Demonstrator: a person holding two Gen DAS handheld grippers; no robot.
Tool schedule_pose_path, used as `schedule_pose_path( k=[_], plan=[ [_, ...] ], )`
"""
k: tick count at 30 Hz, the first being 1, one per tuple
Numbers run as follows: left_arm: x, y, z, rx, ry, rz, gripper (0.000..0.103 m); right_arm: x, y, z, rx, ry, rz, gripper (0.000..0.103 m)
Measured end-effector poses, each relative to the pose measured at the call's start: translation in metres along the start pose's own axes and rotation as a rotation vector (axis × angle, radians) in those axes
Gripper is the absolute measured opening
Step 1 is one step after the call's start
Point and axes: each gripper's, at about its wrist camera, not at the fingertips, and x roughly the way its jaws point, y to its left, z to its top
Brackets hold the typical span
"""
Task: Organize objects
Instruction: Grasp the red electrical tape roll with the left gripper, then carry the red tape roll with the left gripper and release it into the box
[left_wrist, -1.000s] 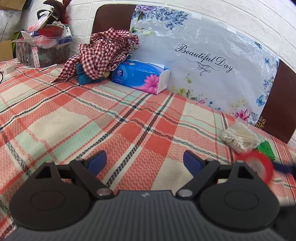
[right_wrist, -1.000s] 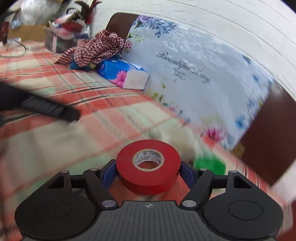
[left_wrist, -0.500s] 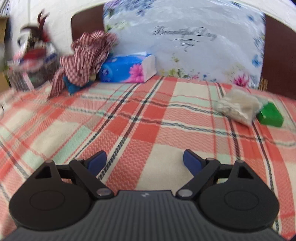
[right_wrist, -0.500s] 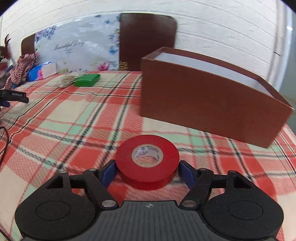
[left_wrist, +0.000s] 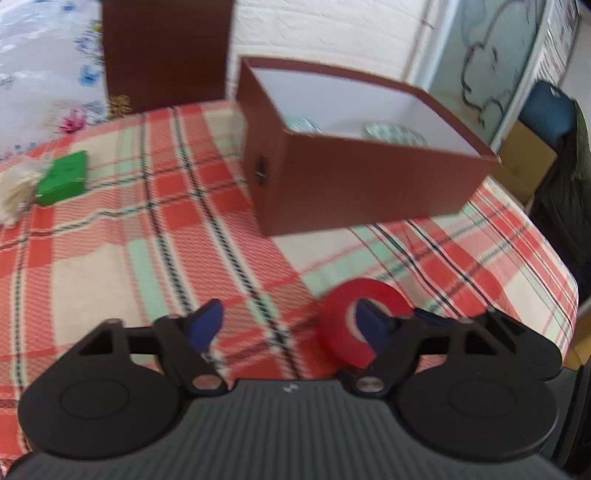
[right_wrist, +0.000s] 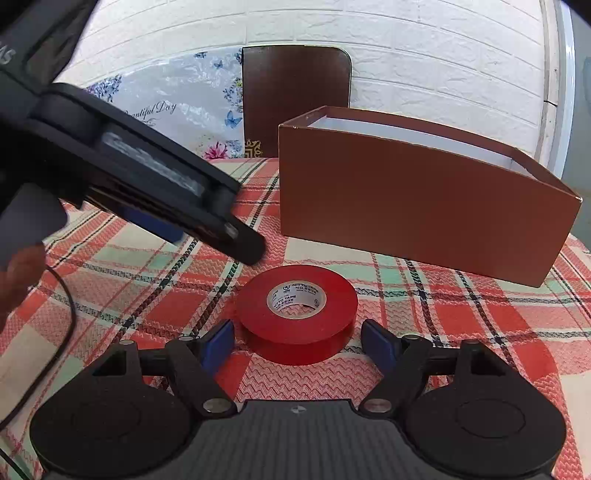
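Tape (right_wrist: 297, 314) lay unboxed between opening right gripper (right_wrist: 297, 341) pads, untouched; left gripper (left_wrist: 286, 325) closing empty; box (right_wrist: 417, 206) held some items.

Daylight fills both of my views, bright and even, strongest from the pale window area at the right. The white brick wall (right_wrist: 424, 55) behind is close to washed out, and the plastic-covered flowered board (right_wrist: 173, 107) throws back patchy glare. Shadows are soft: a faint dark patch sits under the red tape roll (right_wrist: 297, 314) and along the near foot of the brown box (right_wrist: 424, 206). My right view is sharp in the middle, though my left gripper (right_wrist: 243, 247) crossing it is smeared. My left view is blurred all over. Both bend straight lines towards the edges, with dark corners.
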Motion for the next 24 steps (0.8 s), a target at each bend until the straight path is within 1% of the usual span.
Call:
schedule_pose_path(
  k=[1,5,6,7,9,10,11,12,14,15,18,20,24],
  plan=[
    [0.005,-0.005,0.001,0.007,0.025,-0.003,0.063,0.000,-0.001,0.000,0.005,-0.002,0.007,0.077],
    [0.023,-0.009,0.001,0.009,0.093,-0.007,0.051,0.004,-0.001,0.000,0.001,-0.002,0.020,0.079],
    [0.027,-0.008,0.001,0.001,0.100,-0.007,0.051,0.005,-0.001,0.000,-0.001,0.000,0.022,0.075],
    [0.029,-0.010,0.001,0.001,0.096,0.001,0.046,0.005,-0.001,0.001,-0.001,-0.001,0.023,0.072],
    [0.030,-0.014,0.003,0.014,0.099,-0.007,0.032,0.004,-0.002,0.001,0.002,-0.009,0.025,0.070],
    [0.028,-0.017,0.006,0.009,0.106,-0.006,0.029,0.001,-0.002,0.001,0.001,-0.020,0.027,0.070],
    [0.023,-0.020,0.009,0.002,0.100,-0.004,0.029,-0.003,0.000,0.002,-0.006,-0.045,0.018,0.070],
    [0.016,-0.023,0.014,0.004,0.078,-0.009,0.029,-0.011,0.002,0.002,-0.023,-0.090,0.000,0.070],
    [-0.004,-0.029,0.027,0.023,0.010,-0.033,0.029,-0.026,0.002,0.008,-0.046,-0.198,-0.039,0.070],
    [-0.013,-0.033,0.035,0.040,-0.028,-0.042,0.029,-0.033,-0.003,0.014,-0.034,-0.246,-0.045,0.070],
    [-0.028,-0.048,0.064,0.103,-0.128,-0.040,0.029,-0.039,-0.019,0.038,-0.004,-0.350,-0.072,0.070],
    [-0.026,-0.059,0.083,0.144,-0.174,-0.020,0.029,-0.032,-0.028,0.055,-0.012,-0.392,-0.103,0.070],
    [0.000,-0.069,0.117,0.156,-0.185,0.011,0.030,-0.006,-0.052,0.082,0.013,-0.387,-0.129,0.070]
  ],
)
